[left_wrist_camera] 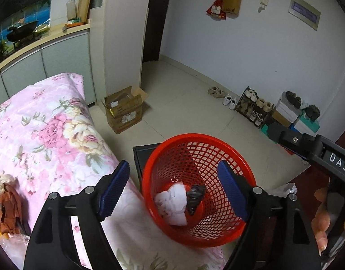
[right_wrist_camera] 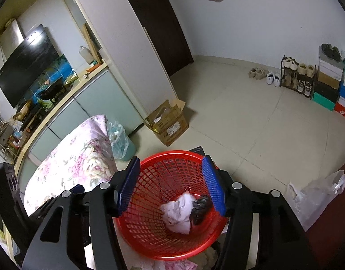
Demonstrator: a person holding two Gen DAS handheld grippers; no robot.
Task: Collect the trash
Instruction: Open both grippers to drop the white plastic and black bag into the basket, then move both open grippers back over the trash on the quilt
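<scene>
Left gripper [left_wrist_camera: 173, 187]: jaws spread wide, nothing between the blue pads [left_wrist_camera: 115, 189]. It hangs over the red basket [left_wrist_camera: 150, 164], one finger above the flowered quilt [left_wrist_camera: 48, 130] just beside the basket, the other over the basket's mesh on the side away from the quilt. No contact with rim or contents can be made out.

Right gripper [right_wrist_camera: 170, 185]: jaws partly apart, empty. In its own view the two pads [right_wrist_camera: 214, 185] frame the mouth of the basket [right_wrist_camera: 150, 236]; whether they touch the rim I cannot tell. From the left wrist view a bare hand [left_wrist_camera: 321, 220] grips the right tool's black handle, beside the basket on the side away from the quilt.

Trash: a crumpled white paper [left_wrist_camera: 172, 203] and a dark crumpled wad [left_wrist_camera: 194, 196] lie touching each other on the basket floor. More scraps, brownish, sit on the quilt [left_wrist_camera: 7, 207], well apart from the basket.

Near the basket on the floor: a cardboard box [left_wrist_camera: 124, 110] beyond it, a clear plastic bag [right_wrist_camera: 316, 200] off to the side away from the quilt.
</scene>
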